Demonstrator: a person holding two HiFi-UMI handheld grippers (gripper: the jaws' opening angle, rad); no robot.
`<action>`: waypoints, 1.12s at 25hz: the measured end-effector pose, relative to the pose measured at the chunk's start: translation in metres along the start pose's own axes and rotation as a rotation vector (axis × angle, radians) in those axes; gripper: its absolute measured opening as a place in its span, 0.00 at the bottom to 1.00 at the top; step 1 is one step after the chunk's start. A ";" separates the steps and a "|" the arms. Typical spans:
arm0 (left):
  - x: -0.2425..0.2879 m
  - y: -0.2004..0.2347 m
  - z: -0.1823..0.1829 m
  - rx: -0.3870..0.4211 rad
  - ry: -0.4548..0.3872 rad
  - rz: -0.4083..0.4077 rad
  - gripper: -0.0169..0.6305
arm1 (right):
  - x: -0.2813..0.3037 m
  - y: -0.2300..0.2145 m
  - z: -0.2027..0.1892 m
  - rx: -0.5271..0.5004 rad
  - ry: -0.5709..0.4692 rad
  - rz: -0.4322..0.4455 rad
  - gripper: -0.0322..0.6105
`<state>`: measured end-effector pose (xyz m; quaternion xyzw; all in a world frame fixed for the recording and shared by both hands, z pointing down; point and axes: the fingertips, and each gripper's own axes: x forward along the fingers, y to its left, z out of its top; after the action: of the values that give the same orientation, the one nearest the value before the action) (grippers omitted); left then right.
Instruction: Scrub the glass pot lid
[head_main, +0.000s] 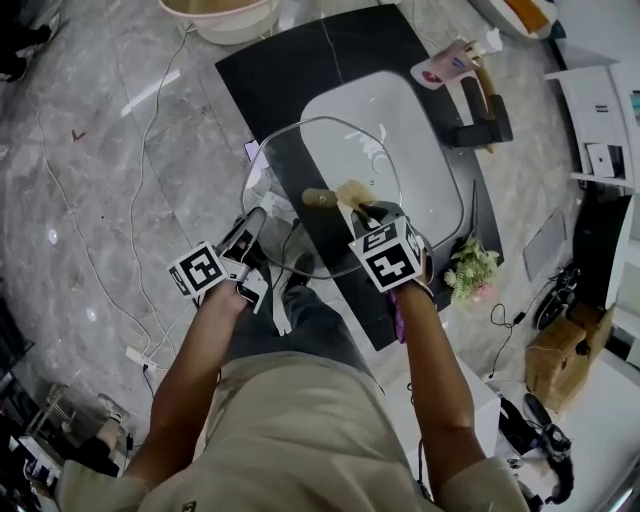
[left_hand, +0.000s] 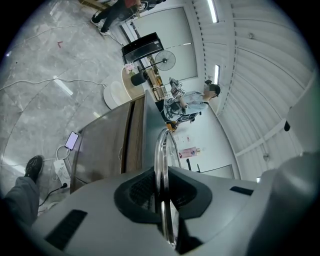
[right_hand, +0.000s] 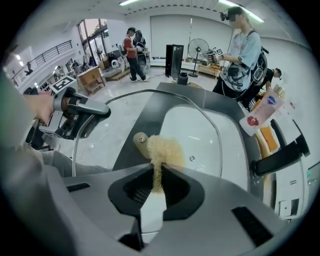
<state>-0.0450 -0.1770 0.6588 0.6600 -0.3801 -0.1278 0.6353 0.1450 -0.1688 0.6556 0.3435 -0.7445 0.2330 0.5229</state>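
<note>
The glass pot lid is held up over the black counter, with its wooden knob near the middle. My left gripper is shut on the lid's left rim. In the left gripper view the metal rim runs edge-on between the pads of the left gripper. My right gripper is shut on a tan scrub pad. The pad presses on the glass just right of the knob, ahead of the right gripper. The left gripper shows at the lid's far edge.
Under the lid lie a black counter and a white sink. A pink soap pouch and a black tap stand at the right of the sink. A small flower pot sits on the counter's near right. Cables trail on the floor. People stand behind.
</note>
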 end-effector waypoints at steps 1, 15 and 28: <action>-0.001 -0.001 0.000 -0.004 0.000 -0.007 0.10 | -0.001 0.000 0.000 0.003 -0.002 0.000 0.11; -0.019 -0.019 0.001 0.120 0.069 -0.067 0.36 | -0.029 -0.004 0.007 0.075 -0.075 -0.020 0.11; -0.098 -0.103 0.063 0.511 -0.048 -0.049 0.33 | -0.132 -0.012 0.046 0.081 -0.386 -0.081 0.11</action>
<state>-0.1176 -0.1691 0.5215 0.8048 -0.3991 -0.0587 0.4354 0.1545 -0.1733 0.5157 0.4323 -0.8064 0.1716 0.3652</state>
